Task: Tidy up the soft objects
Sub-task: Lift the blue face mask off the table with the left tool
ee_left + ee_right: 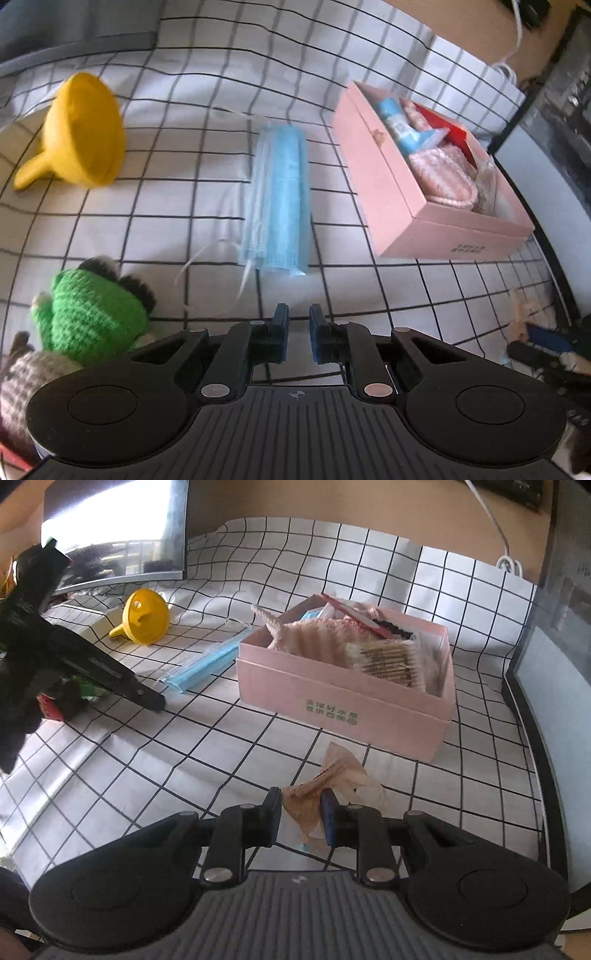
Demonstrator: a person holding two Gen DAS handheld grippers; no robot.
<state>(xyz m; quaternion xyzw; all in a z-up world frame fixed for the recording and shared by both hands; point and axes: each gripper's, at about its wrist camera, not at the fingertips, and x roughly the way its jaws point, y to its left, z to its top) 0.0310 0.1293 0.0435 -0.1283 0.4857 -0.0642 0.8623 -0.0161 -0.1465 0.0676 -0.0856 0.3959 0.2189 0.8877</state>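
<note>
Right wrist: right hand-held gripper (301, 799) pinches a crumpled beige packet (332, 775); pink box's (343, 705) green print unreadable.

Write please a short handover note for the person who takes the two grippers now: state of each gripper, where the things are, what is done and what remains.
Left gripper: shut, nothing in it, over the checked cloth just short of the blue face masks.
Right gripper: shut on a small clear packet, in front of the pink box.
Done: pink knitted piece and cotton swabs already lie in the box.
Left: packet, face masks and green knitted toy are outside the box. The yellow funnel lies on the cloth too.
</note>
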